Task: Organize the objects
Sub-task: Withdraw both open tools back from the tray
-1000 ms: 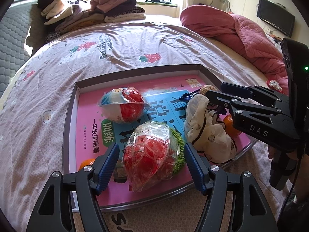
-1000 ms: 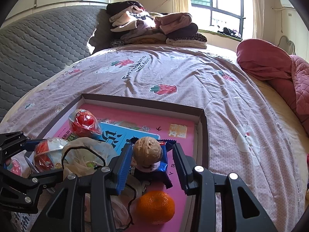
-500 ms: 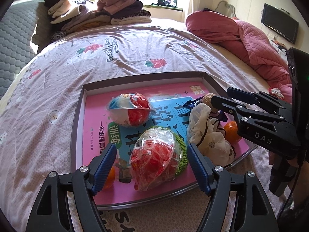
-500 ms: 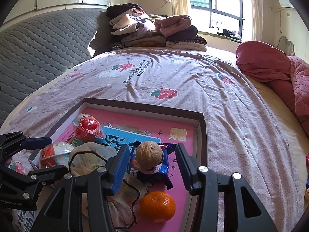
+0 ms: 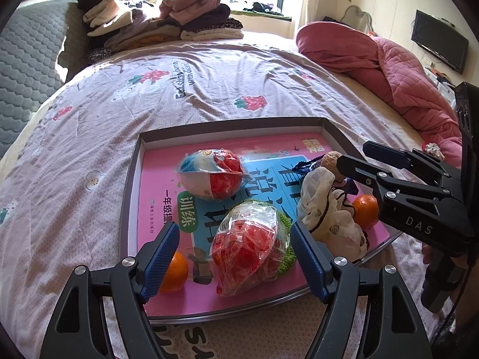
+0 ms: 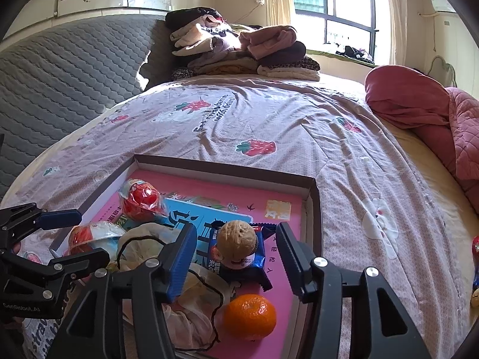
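A shallow box lid [image 5: 227, 124] lined with a pink book holds the objects on the bed. My left gripper [image 5: 235, 258] is open above a red toy in a clear bag [image 5: 248, 243]; a second bagged toy ball [image 5: 214, 173] lies behind it. An orange [image 5: 173, 273] sits by its left finger. My right gripper [image 6: 236, 258] is open around a walnut [image 6: 236, 239] resting on a blue snack pack [image 6: 254, 261]. A second orange [image 6: 250, 315] and a crumpled cloth bag [image 6: 191, 302] lie below.
The box lid [image 6: 311, 191] rests on a strawberry-print sheet [image 5: 185, 89]. Folded clothes [image 5: 155, 27] are stacked at the bed's far end. A pink quilt [image 5: 398, 80] lies at the right, a grey padded headboard [image 6: 60, 89] at the left.
Both grippers have drawn back and risen a little from the box; more of the bed shows. The orange by the left finger has come into view. Both stay open.
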Tool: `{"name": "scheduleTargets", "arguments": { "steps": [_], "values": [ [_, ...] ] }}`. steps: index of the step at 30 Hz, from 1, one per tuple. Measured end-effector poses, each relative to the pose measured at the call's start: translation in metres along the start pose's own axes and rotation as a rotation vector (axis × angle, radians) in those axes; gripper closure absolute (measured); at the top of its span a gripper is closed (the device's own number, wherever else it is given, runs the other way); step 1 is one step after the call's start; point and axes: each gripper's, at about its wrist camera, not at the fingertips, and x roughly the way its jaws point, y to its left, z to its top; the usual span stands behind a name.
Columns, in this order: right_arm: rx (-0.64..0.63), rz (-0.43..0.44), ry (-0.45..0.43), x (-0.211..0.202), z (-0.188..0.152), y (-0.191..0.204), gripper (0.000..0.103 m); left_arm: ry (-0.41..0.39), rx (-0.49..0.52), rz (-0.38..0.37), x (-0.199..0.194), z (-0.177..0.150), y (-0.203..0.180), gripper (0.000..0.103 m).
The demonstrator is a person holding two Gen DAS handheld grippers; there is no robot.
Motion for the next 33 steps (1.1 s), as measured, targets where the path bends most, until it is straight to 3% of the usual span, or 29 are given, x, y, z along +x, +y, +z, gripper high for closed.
{"name": "scheduleTargets", "arguments": {
  "steps": [17,33],
  "values": [
    [0.039,0.012,-0.068,-0.044,0.002,0.011,0.04,-0.058,-0.014,0.06,-0.03,-0.005,-0.003,0.025],
    [0.07,0.005,-0.118,-0.104,-0.042,0.026,0.037,-0.113,-0.036,0.1,-0.079,-0.048,-0.012,0.025]
  ]
}}
